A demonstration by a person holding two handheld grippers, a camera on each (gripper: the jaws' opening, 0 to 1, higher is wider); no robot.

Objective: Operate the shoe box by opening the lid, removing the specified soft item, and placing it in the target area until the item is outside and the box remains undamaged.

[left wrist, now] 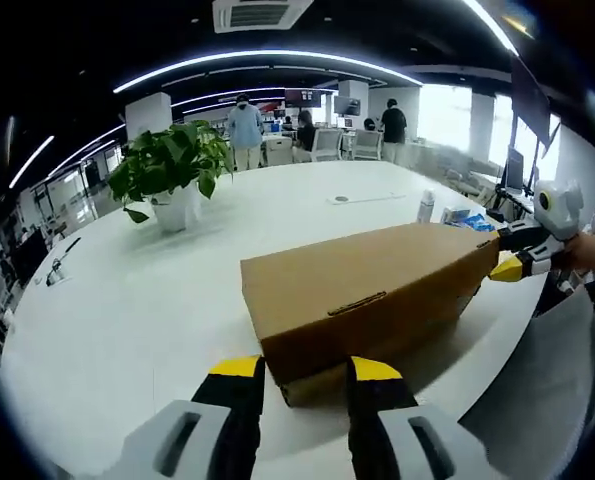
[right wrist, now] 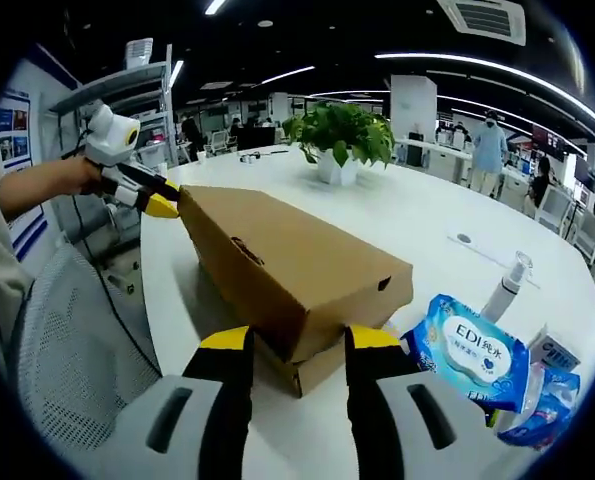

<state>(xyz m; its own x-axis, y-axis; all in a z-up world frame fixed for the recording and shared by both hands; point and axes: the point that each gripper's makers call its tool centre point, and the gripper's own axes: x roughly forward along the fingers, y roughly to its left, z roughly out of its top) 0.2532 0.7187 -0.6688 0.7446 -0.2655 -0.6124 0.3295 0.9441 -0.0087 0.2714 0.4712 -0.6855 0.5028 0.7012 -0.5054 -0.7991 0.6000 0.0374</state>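
Note:
A brown cardboard shoe box (left wrist: 367,285) lies on the white table (left wrist: 157,310), its lid on and sitting slightly raised over the base (left wrist: 317,385). My left gripper (left wrist: 307,370) is open, its yellow tips on either side of the box's near corner. It also comes into the right gripper view as the left gripper (right wrist: 162,207), tips against the box's far end. My right gripper (right wrist: 299,345) is open around the opposite end of the box (right wrist: 287,270). The right gripper (left wrist: 509,268) touches that end in the left gripper view.
A potted plant (left wrist: 172,165) stands on the table beyond the box. A blue pack of wipes (right wrist: 467,360) and a spray bottle (right wrist: 507,280) lie near my right gripper. A grey mesh chair (right wrist: 77,340) sits at the table edge. People stand far behind.

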